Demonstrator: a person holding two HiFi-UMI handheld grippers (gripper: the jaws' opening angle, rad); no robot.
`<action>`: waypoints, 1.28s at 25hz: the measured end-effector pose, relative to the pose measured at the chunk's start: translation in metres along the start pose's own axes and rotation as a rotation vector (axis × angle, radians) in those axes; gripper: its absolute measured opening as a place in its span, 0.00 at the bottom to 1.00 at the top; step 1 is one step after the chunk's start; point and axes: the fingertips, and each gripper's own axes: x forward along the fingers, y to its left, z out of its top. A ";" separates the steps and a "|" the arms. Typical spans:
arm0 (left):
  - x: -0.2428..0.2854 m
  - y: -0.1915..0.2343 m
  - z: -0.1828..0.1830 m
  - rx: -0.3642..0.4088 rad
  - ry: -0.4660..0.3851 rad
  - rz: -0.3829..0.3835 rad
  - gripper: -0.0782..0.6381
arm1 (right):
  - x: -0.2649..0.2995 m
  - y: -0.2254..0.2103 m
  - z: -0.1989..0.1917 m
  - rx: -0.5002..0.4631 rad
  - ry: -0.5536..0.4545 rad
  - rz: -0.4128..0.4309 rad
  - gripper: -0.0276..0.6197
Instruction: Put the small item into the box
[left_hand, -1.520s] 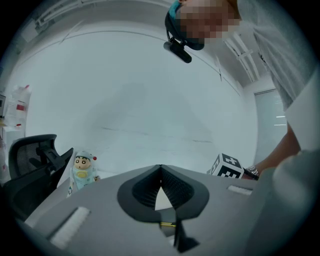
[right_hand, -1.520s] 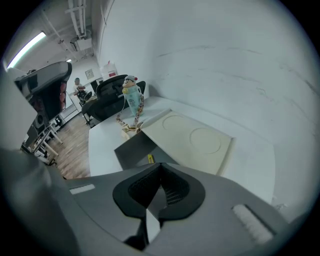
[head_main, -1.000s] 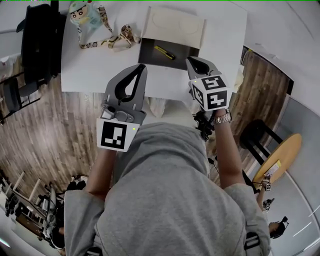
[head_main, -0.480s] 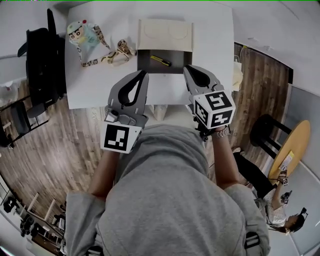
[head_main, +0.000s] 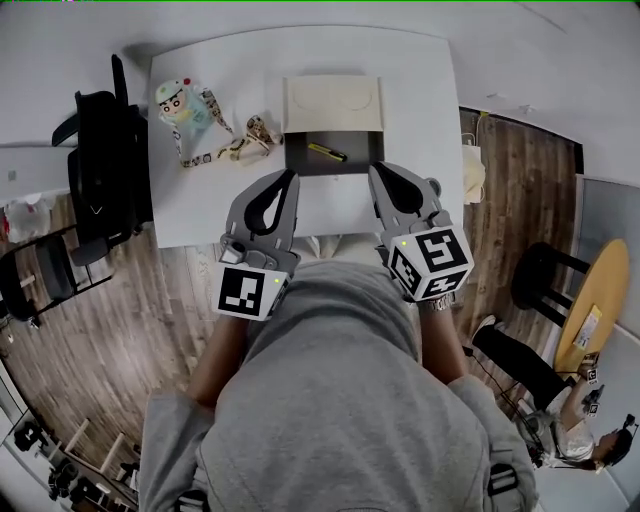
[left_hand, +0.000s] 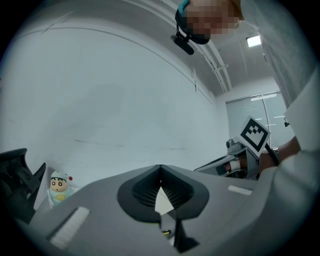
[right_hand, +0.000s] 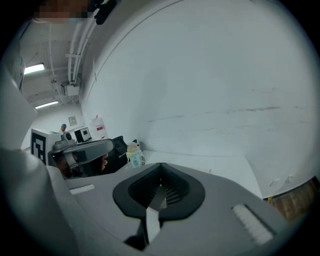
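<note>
On the white table (head_main: 420, 110) stands a dark box (head_main: 360, 160) with its cream lid (head_main: 332, 103) folded open behind it. A small yellow and black item (head_main: 327, 152) lies inside the box. My left gripper (head_main: 289, 177) and right gripper (head_main: 375, 170) hover side by side at the table's front edge, just short of the box. Both are shut with nothing between the jaws. In the left gripper view the left gripper (left_hand: 160, 168) has its jaws pressed together, and in the right gripper view the right gripper (right_hand: 161, 165) does too.
A cartoon toy figure (head_main: 183, 106) and a patterned lanyard (head_main: 228, 148) lie on the table's left part. A black chair (head_main: 100, 165) stands left of the table. A dark stool (head_main: 540, 275) and a round yellow table (head_main: 592, 310) are at the right, over wooden floor.
Both grippers have drawn back from above the box toward the person's body and now sit at the table's front edge. The item stays in the box.
</note>
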 end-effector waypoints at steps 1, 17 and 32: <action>-0.001 0.001 0.003 0.000 -0.010 0.003 0.11 | -0.003 0.003 0.003 0.000 -0.012 0.000 0.07; -0.026 0.002 0.027 0.041 -0.049 -0.032 0.11 | -0.028 0.045 0.053 0.005 -0.188 0.005 0.06; -0.034 0.000 0.029 0.029 -0.041 -0.045 0.11 | -0.027 0.058 0.052 -0.017 -0.184 0.013 0.06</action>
